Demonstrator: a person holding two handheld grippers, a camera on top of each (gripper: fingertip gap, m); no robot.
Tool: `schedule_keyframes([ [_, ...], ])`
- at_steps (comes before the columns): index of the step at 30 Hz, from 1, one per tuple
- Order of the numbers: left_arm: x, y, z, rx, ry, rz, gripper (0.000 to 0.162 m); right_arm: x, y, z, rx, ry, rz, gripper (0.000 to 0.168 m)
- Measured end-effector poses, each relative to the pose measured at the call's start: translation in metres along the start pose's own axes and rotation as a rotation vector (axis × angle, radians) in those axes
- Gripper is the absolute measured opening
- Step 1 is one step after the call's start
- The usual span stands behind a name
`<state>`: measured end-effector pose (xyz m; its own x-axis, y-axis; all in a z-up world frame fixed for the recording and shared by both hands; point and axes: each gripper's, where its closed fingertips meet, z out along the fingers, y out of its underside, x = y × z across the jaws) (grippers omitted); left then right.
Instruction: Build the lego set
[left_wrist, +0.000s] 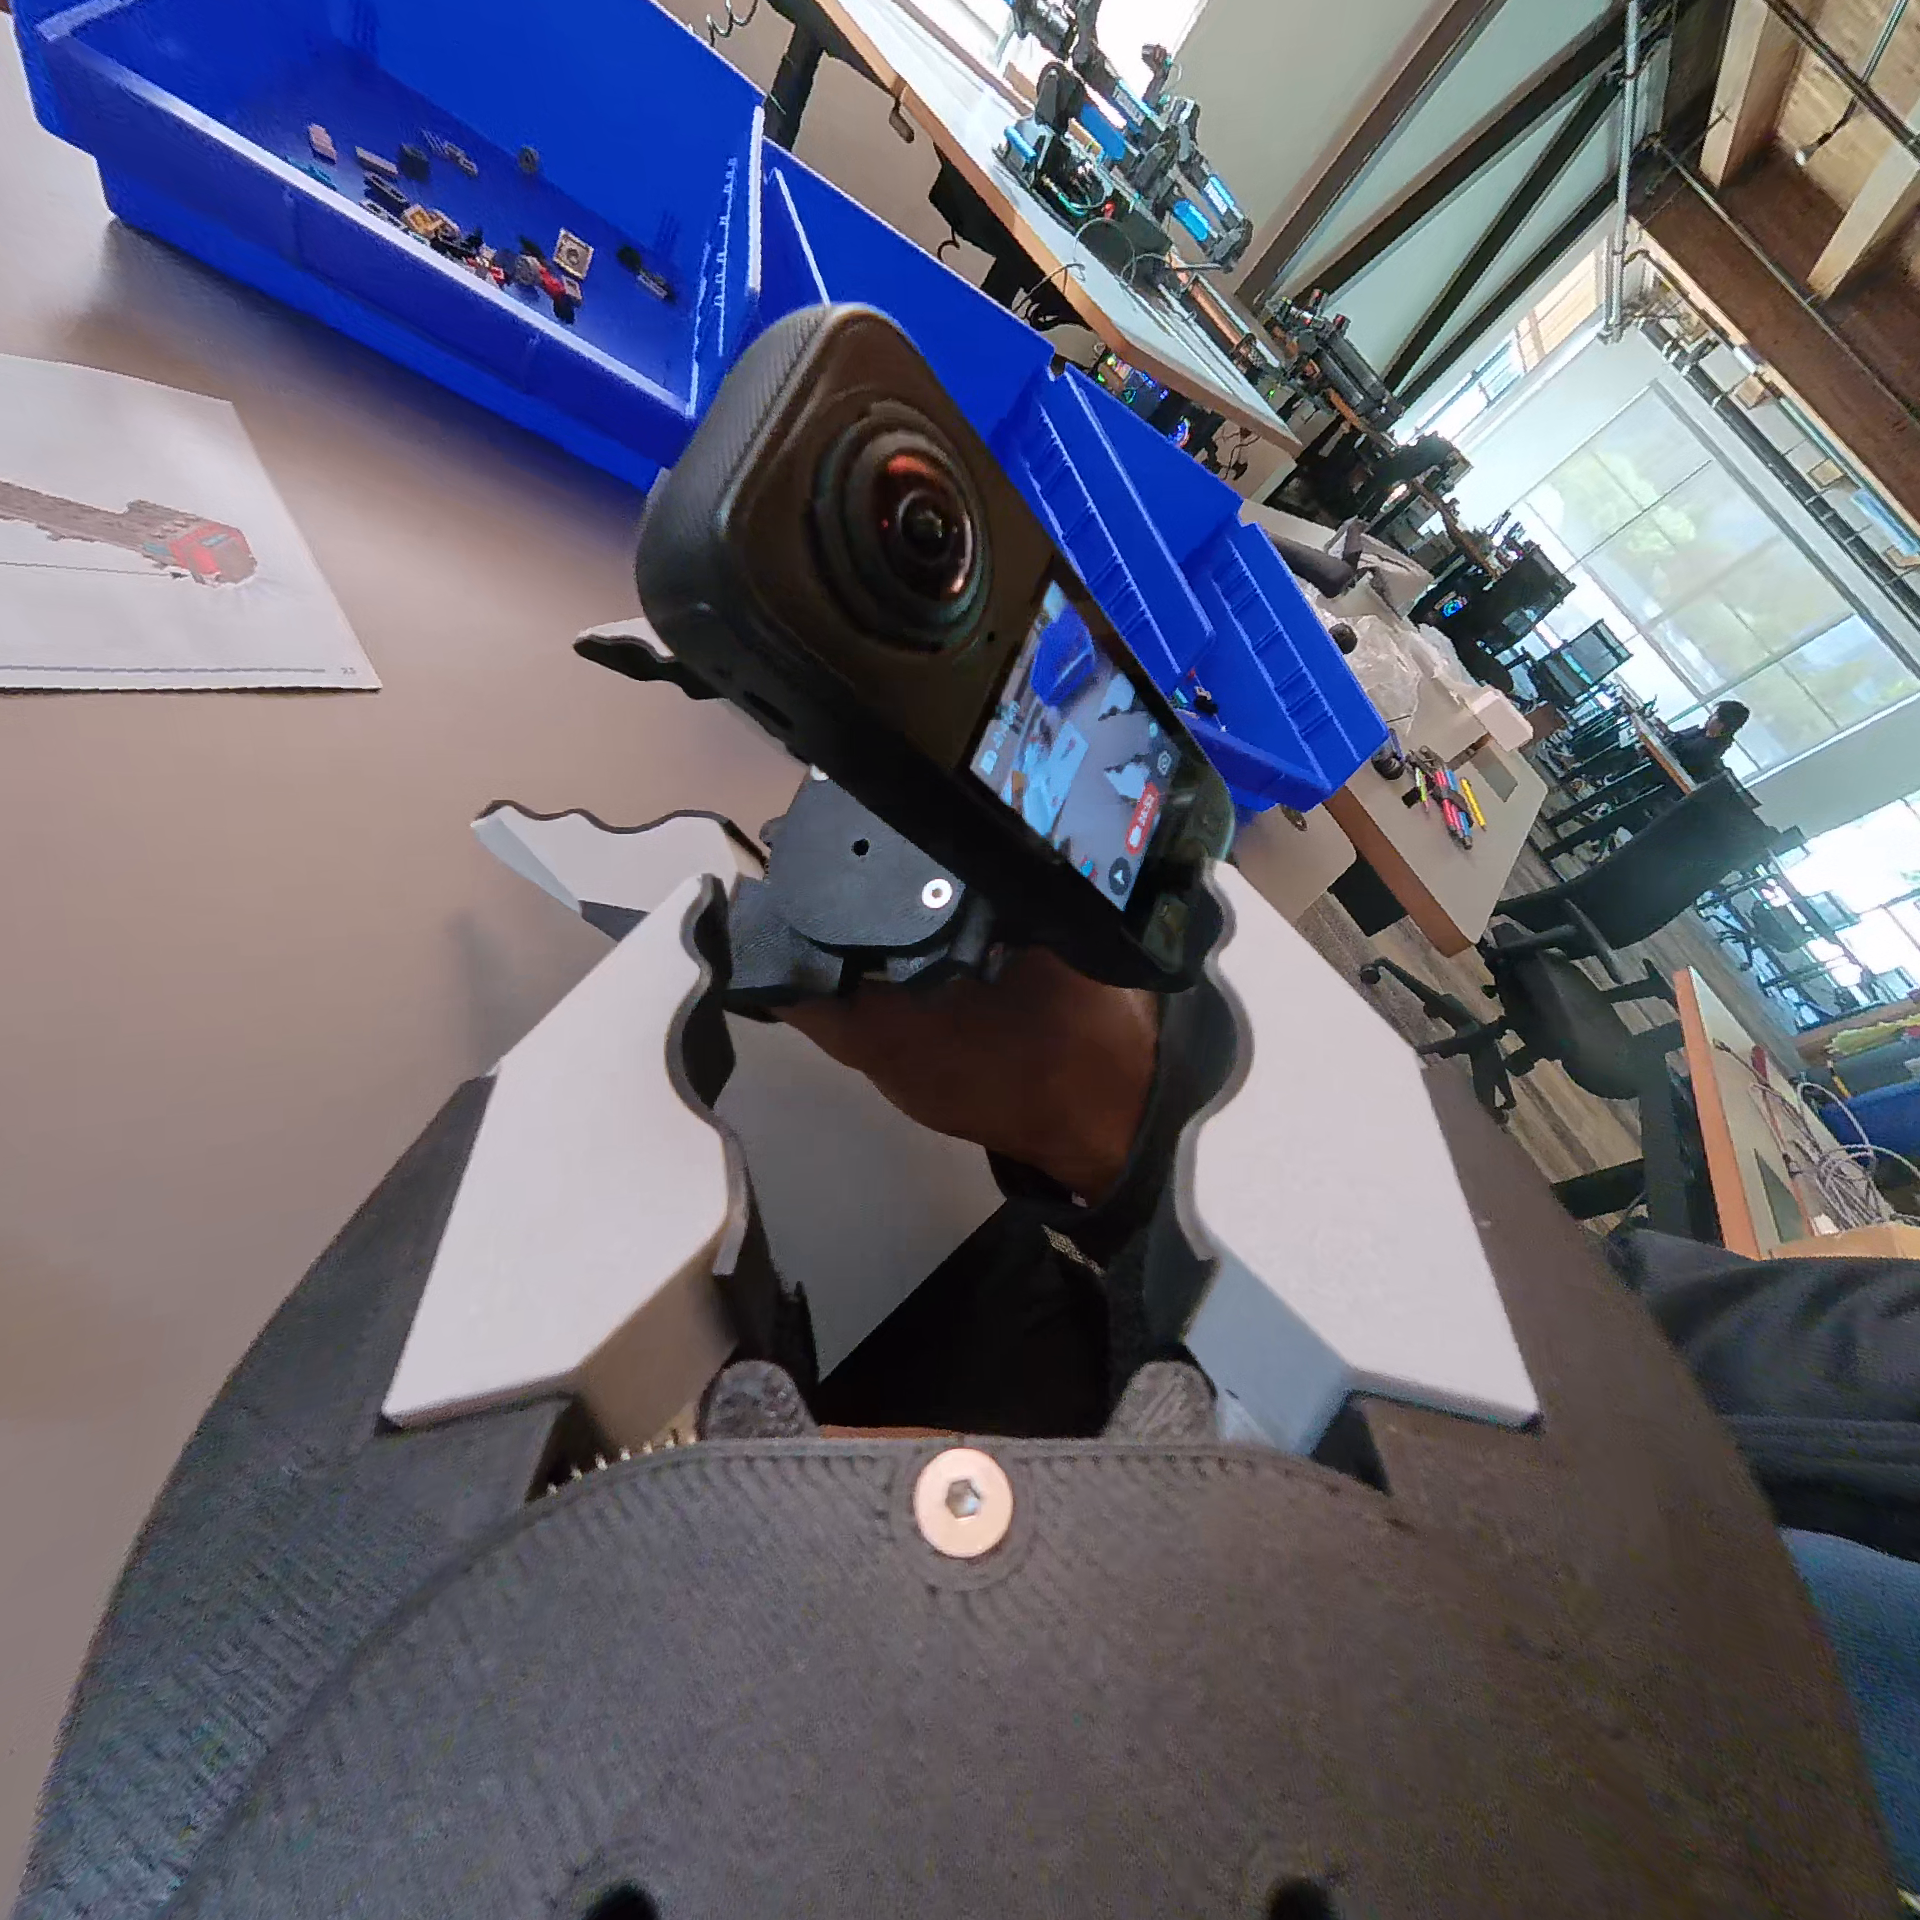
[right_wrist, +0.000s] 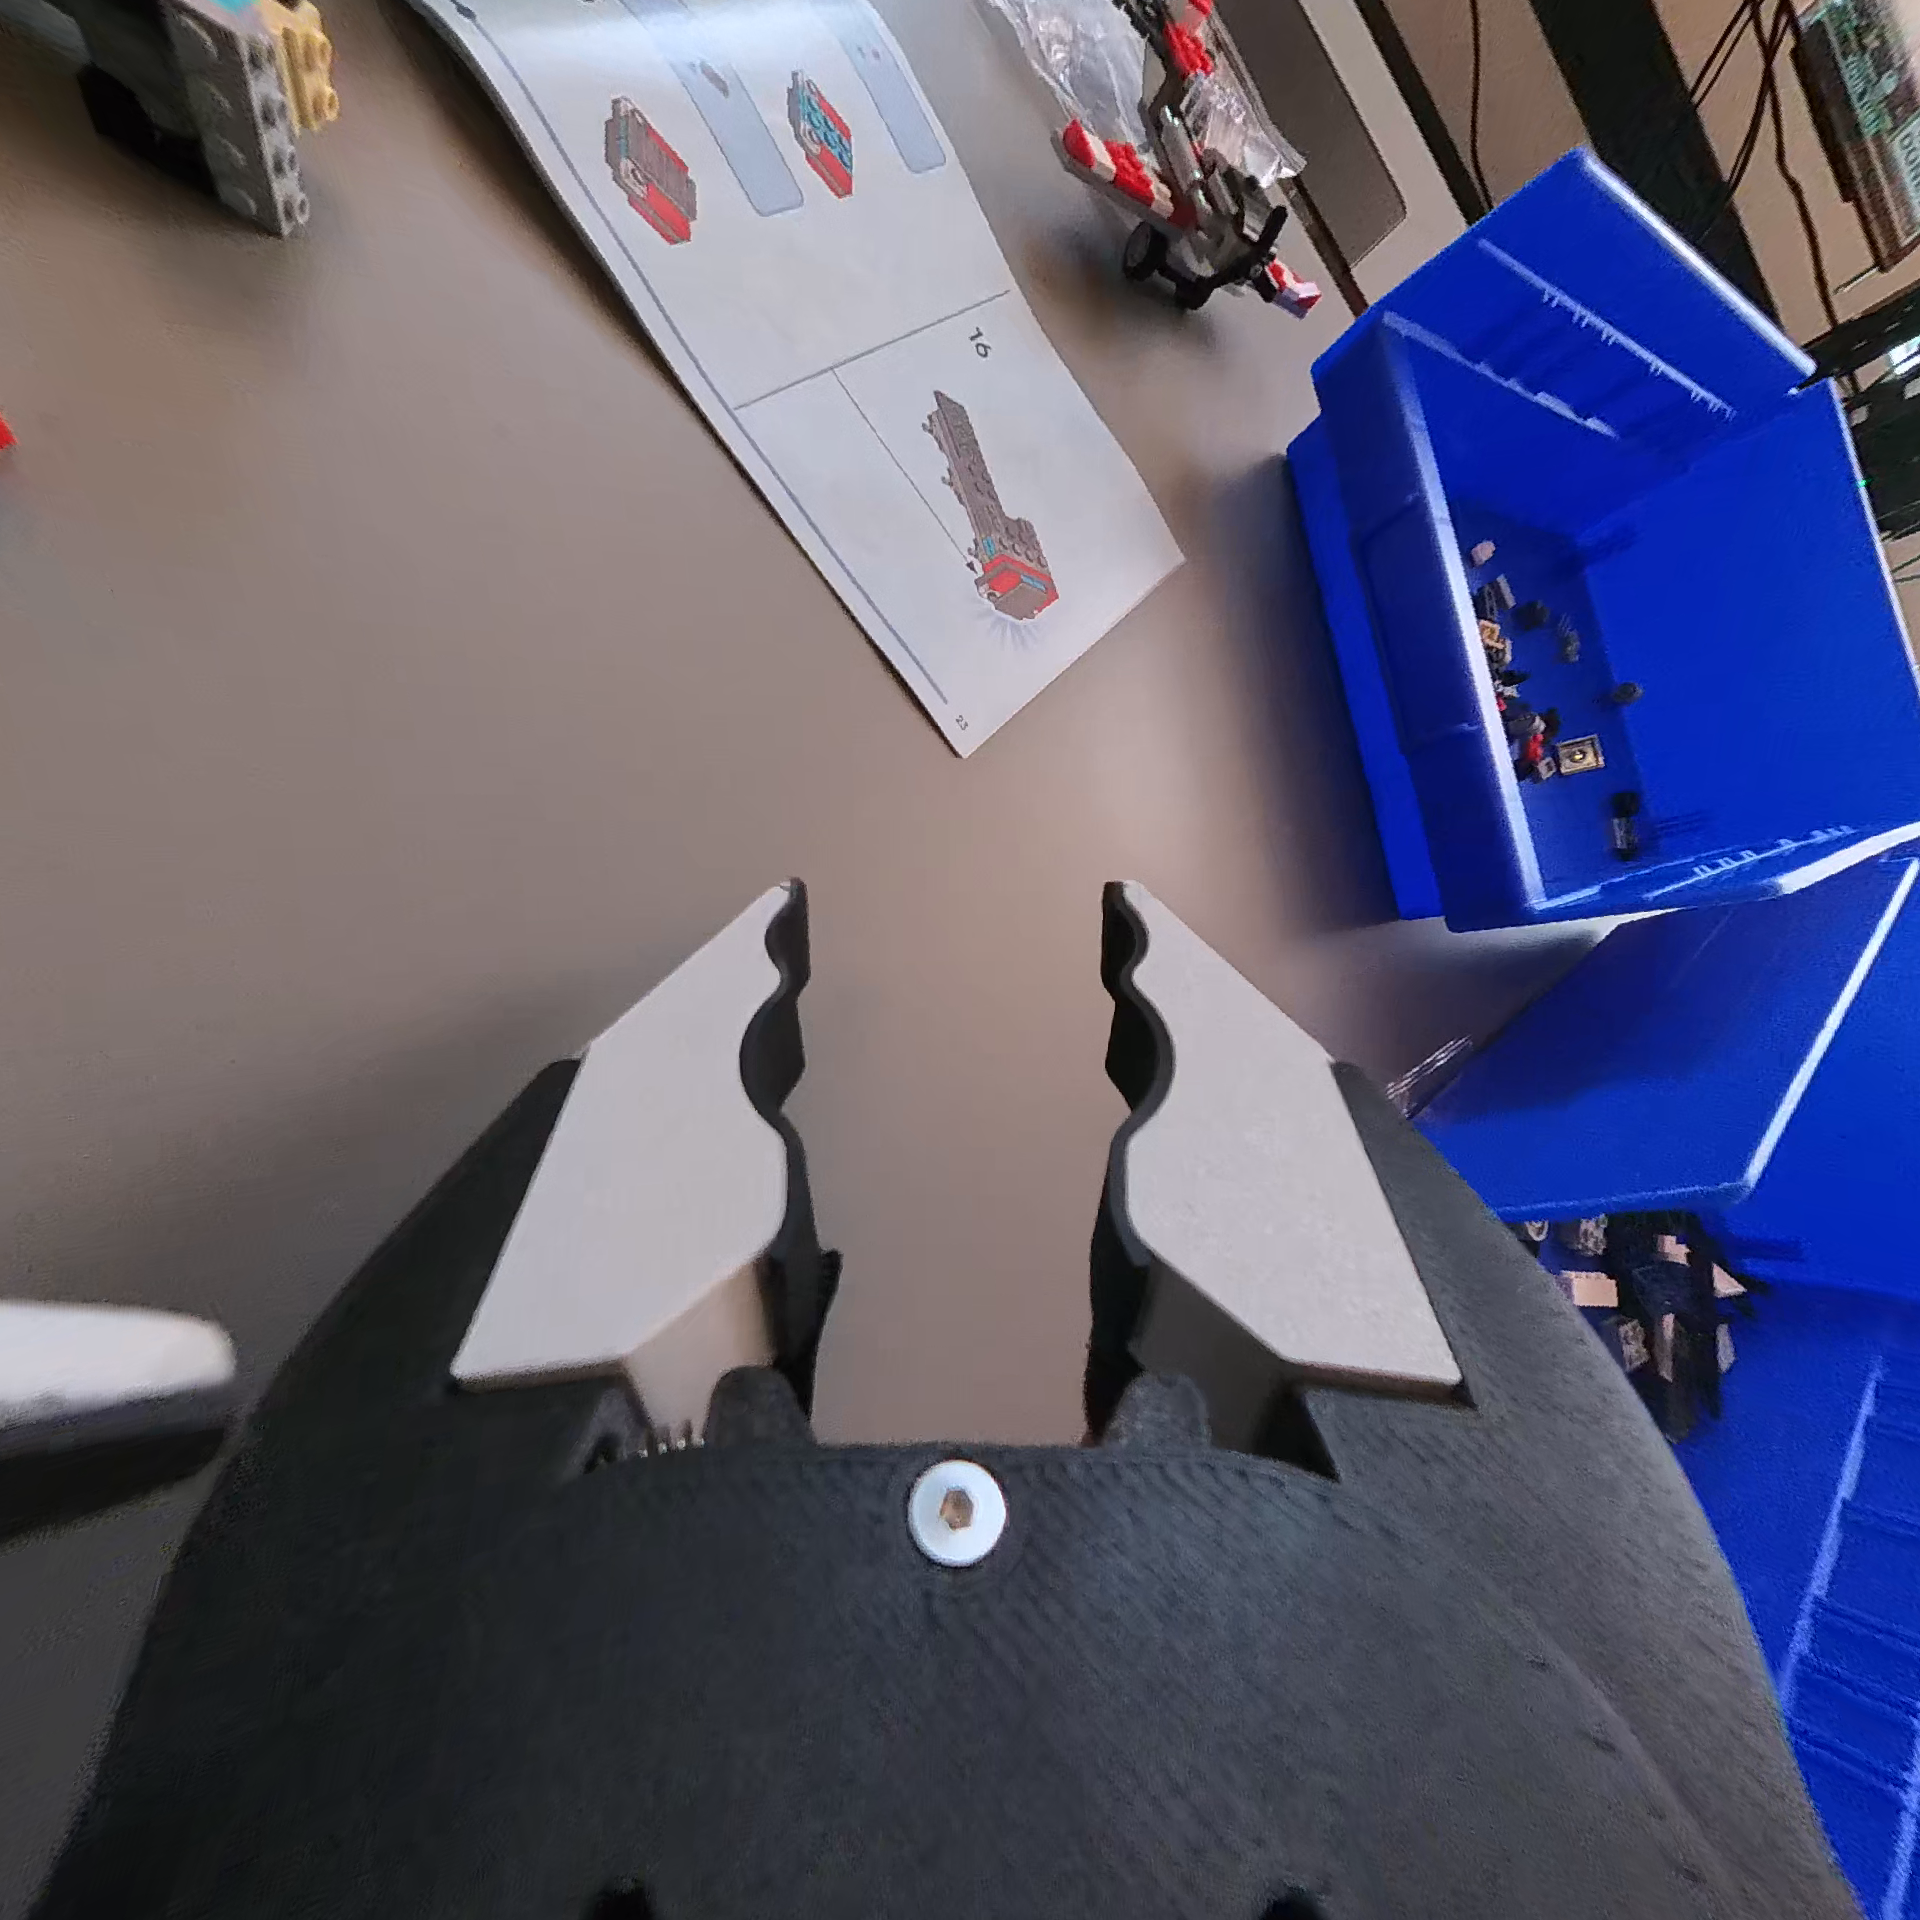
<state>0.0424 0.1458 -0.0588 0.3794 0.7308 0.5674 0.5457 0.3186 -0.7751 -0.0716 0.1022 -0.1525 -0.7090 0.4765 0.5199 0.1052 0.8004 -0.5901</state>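
**Both grippers spread above the table, Lego parts out of reach**

Nearest in the right wrist view, the right gripper (right_wrist: 954, 894) hangs over the bare brown table (right_wrist: 364, 675) with its fingers spread and nothing between them. In the left wrist view the left gripper (left_wrist: 961, 935) is likewise spread; the other gripper's black camera (left_wrist: 894, 582) and the hand (left_wrist: 997, 1081) holding it fill the gap just beyond its tips, apart from the pads. Farther off lies the open instruction booklet (right_wrist: 831, 312). To the right stands a blue bin (right_wrist: 1662, 582) holding small loose Lego pieces (right_wrist: 1538, 707). At the far edge sit a partly built red-and-grey Lego model (right_wrist: 1195, 197) and, far left, a grey block assembly (right_wrist: 239, 114).
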Motion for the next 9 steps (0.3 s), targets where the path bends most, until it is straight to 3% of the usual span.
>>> schedule_keyframes([
  [4, -0.004, -0.004, -0.002, 0.015, -0.025, 0.039, 0.092, 0.002, 0.007, 0.001, -0.047, 0.004, -0.016, 0.058],
  [7, 0.002, -0.009, -0.003, 0.039, -0.004, 0.067, 0.081, -0.001, 0.01, 0.003, -0.041, -0.019, -0.017, 0.059],
  [9, -0.003, -0.016, -0.01, 0.069, -0.015, 0.072, 0.08, -0.016, 0.014, 0.002, -0.043, -0.157, 0.053, 0.062],
])
